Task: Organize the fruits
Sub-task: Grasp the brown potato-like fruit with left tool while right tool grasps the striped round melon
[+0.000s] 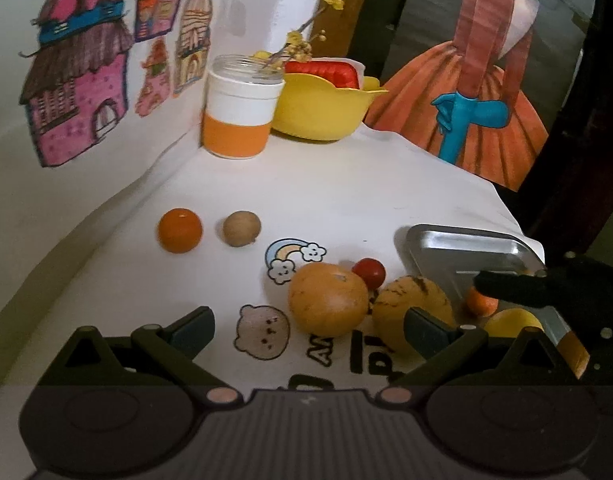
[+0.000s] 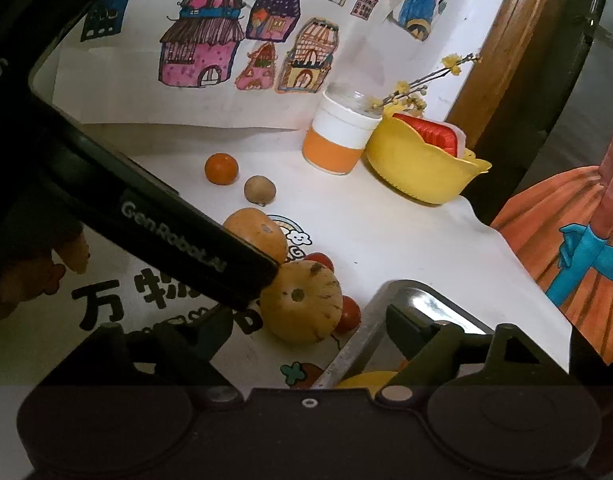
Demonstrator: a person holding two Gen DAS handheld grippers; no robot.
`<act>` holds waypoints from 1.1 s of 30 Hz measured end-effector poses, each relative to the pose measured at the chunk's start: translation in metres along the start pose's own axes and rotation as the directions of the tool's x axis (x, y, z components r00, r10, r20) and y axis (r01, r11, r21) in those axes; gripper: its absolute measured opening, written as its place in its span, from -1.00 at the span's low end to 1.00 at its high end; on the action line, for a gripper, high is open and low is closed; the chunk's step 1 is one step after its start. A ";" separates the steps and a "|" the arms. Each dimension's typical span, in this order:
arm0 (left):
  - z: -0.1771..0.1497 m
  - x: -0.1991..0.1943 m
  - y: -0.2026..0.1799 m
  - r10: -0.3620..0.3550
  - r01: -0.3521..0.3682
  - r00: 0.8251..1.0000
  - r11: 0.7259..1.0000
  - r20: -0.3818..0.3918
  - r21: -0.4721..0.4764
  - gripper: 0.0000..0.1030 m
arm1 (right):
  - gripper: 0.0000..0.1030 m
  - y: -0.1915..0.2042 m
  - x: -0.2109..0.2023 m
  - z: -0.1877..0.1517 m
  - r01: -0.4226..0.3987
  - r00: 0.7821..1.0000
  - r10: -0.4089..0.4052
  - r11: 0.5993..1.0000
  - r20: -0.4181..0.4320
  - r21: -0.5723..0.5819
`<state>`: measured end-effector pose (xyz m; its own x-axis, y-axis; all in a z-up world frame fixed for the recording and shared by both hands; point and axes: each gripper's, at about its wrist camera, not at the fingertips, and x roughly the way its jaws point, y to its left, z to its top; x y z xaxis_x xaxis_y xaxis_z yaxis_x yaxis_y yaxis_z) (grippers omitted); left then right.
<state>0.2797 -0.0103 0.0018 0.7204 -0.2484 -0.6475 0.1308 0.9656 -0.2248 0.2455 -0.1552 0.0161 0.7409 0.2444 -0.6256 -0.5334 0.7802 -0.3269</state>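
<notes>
Loose on the white printed tablecloth lie a tangerine (image 1: 180, 230), a brown round fruit (image 1: 241, 229), a big orange fruit (image 1: 326, 304), a red tomato (image 1: 368, 272) and a striped yellow melon (image 1: 410, 300). A metal tray (image 1: 466, 248) at the right holds a small orange fruit (image 1: 480, 303) and a yellow fruit (image 1: 512, 320). My left gripper (image 1: 308, 326) is open and empty, just short of the big orange fruit and the melon (image 2: 302, 306). My right gripper (image 2: 308, 324) is open and straddles the near rim of the tray (image 2: 426, 300); one of its fingers (image 1: 502, 282) reaches over the tray.
At the back stand a yellow bowl (image 1: 322, 112) with a red object inside and a white-and-orange jar (image 1: 238, 112) with dried twigs. Drawings cover the wall on the left. The table edge runs close behind the tray on the right. A second tomato (image 2: 350, 312) sits by the melon.
</notes>
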 end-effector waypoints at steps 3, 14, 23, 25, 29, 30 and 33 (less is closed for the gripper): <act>0.001 0.003 -0.001 -0.008 0.008 1.000 1.000 0.005 0.001 0.96 | 0.54 0.000 0.003 0.001 -0.006 1.000 0.006 1.000 -0.002 -0.004; 0.004 0.004 0.010 -0.047 0.048 0.999 0.996 0.020 -0.075 0.64 | 0.23 0.003 0.017 0.006 -0.031 0.999 0.031 0.999 -0.015 -0.008; 0.006 0.007 0.013 -0.064 0.065 0.998 0.991 0.015 -0.114 0.34 | 0.21 0.002 0.024 0.009 -0.022 1.000 0.022 1.000 -0.009 0.007; 0.006 0.008 0.013 -0.068 0.070 0.998 0.990 0.015 -0.119 0.27 | 0.18 0.002 0.025 0.008 -0.025 1.000 0.025 1.000 -0.004 0.008; 0.006 0.008 0.013 -0.081 0.082 0.997 0.988 0.010 -0.134 0.12 | 0.04 0.004 0.025 0.008 -0.024 1.000 0.024 1.000 0.008 0.007; 0.006 0.008 0.013 -0.085 0.086 0.996 0.987 0.009 -0.138 0.08 | 0.04 0.005 0.024 0.007 -0.020 1.000 0.020 1.000 0.010 0.002; 0.005 0.008 0.013 -0.092 0.092 0.996 0.986 0.000 -0.140 0.06 | 0.03 0.004 0.020 0.003 -0.024 1.000 0.024 1.000 0.010 0.014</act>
<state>0.2906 0.0002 -0.0027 0.7055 -0.3365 -0.6238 0.0994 0.9184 -0.3830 0.2593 -0.1454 0.0049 0.7318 0.2687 -0.6263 -0.5456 0.7817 -0.3021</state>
